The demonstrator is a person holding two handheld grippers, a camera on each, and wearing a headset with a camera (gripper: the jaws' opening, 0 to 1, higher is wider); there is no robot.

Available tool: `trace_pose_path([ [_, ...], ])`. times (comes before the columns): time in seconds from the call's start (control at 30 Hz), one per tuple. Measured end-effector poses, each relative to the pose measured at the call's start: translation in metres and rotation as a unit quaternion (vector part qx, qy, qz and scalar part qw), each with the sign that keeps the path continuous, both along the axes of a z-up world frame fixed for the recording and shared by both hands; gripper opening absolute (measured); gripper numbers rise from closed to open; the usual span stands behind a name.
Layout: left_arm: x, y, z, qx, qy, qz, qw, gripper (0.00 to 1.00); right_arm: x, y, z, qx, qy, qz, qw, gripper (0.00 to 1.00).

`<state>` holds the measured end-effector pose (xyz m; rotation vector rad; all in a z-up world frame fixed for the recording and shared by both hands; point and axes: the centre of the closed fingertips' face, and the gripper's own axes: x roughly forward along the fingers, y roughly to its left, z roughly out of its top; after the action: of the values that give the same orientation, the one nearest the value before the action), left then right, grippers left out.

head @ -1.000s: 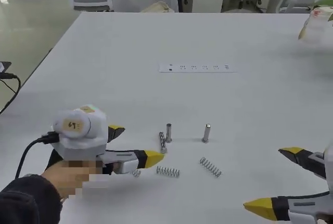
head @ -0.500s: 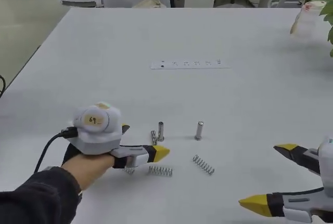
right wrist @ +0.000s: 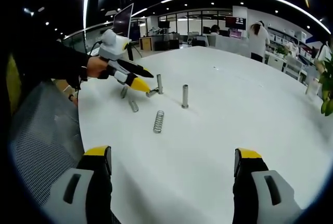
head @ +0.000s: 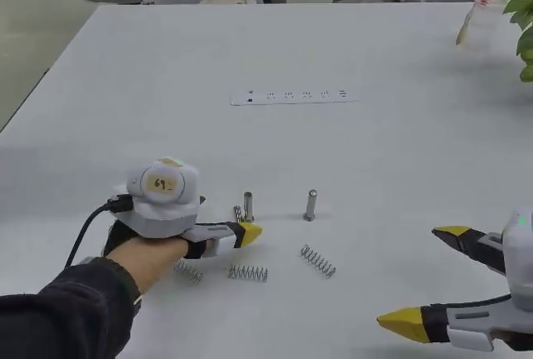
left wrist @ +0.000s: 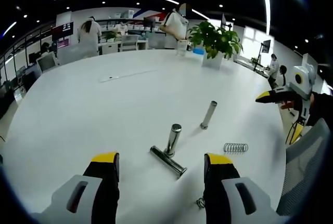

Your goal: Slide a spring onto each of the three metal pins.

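No spring is fitted yet: three coiled steel springs (head: 247,272) lie loose beside the silver metal pins (head: 311,206), one toppled. Both the left gripper (left wrist: 162,157) and right gripper (right wrist: 171,154) gape wide, empty.

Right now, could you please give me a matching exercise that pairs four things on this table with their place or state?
Things:
1. fallen pin
2. right pin
3. power strip
4. plant

Places or states:
A. stands upright, alone
B. green, at the far right
C. lies flat by the left gripper
D. white, flat, mid-table

Pairs: 1-C, 2-A, 3-D, 4-B
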<state>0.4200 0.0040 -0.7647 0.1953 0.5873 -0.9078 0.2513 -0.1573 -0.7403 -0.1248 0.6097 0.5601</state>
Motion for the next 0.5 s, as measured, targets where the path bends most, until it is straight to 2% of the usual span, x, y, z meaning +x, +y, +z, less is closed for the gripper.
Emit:
trace_pose_path([
  [0.5, 0.004, -0.005, -0.013, 0.024, 0.006, 0.003, 0.9997, 0.56, 0.0, -0.004, -0.003, 0.0, 0.004, -0.004, 1.0, 0.97],
])
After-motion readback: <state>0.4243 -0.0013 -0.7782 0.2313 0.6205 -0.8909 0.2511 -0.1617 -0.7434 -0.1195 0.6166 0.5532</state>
